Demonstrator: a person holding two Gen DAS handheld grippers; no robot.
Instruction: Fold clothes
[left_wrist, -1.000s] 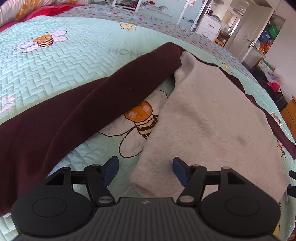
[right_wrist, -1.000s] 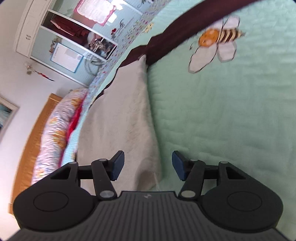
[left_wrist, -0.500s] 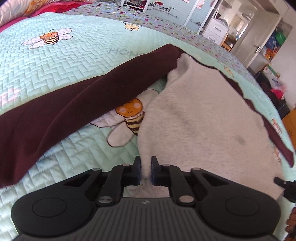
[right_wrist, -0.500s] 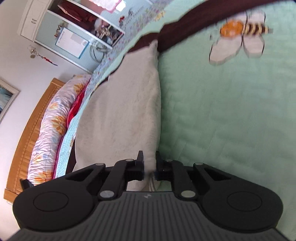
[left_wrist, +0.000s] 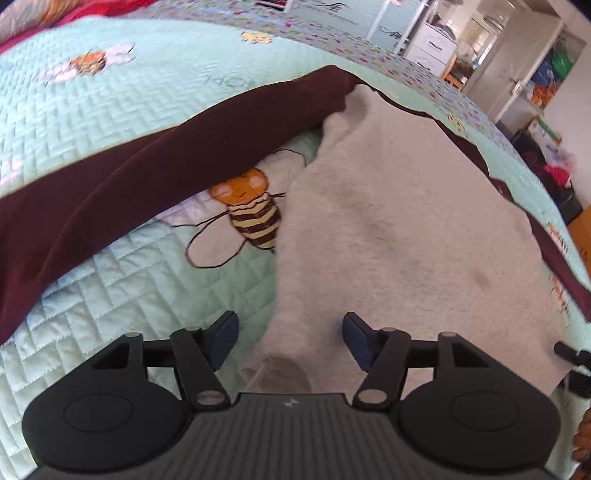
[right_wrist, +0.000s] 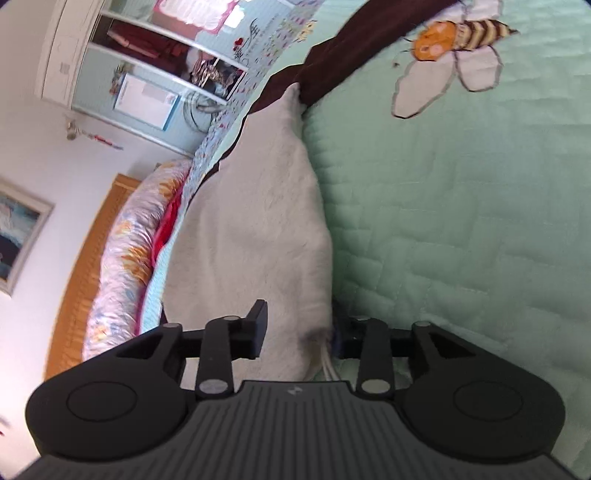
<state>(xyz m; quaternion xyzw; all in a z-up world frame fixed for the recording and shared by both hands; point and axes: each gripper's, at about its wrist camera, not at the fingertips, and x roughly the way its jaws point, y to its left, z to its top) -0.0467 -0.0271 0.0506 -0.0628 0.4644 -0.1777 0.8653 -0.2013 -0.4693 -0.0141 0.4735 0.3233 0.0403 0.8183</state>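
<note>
A dark maroon garment (left_wrist: 147, 162) with a fleecy beige inner side (left_wrist: 399, 229) lies spread on the mint quilted bedcover (left_wrist: 129, 280). One maroon length runs off to the left. My left gripper (left_wrist: 288, 338) is open, and the near corner of the beige fleece lies between its blue-padded fingers. In the right wrist view the beige fleece (right_wrist: 258, 229) stretches ahead, with the maroon part (right_wrist: 332, 62) beyond it. My right gripper (right_wrist: 299, 328) is open astride the fleece's near edge, which partly hides the right finger. A white cord hangs at that edge.
Bee patterns decorate the bedcover (right_wrist: 461, 221). A floral bolster (right_wrist: 122, 266) and a wooden headboard (right_wrist: 85, 258) line the bed's far side, with a wardrobe (right_wrist: 147, 74) behind them. A white drawer unit (left_wrist: 436, 40) and a doorway stand beyond the bed.
Both grippers stood open a second ago, shut on the beige fleece's near edge half a second ago, and have let go: both are open again with the fleece lying between the fingers.
</note>
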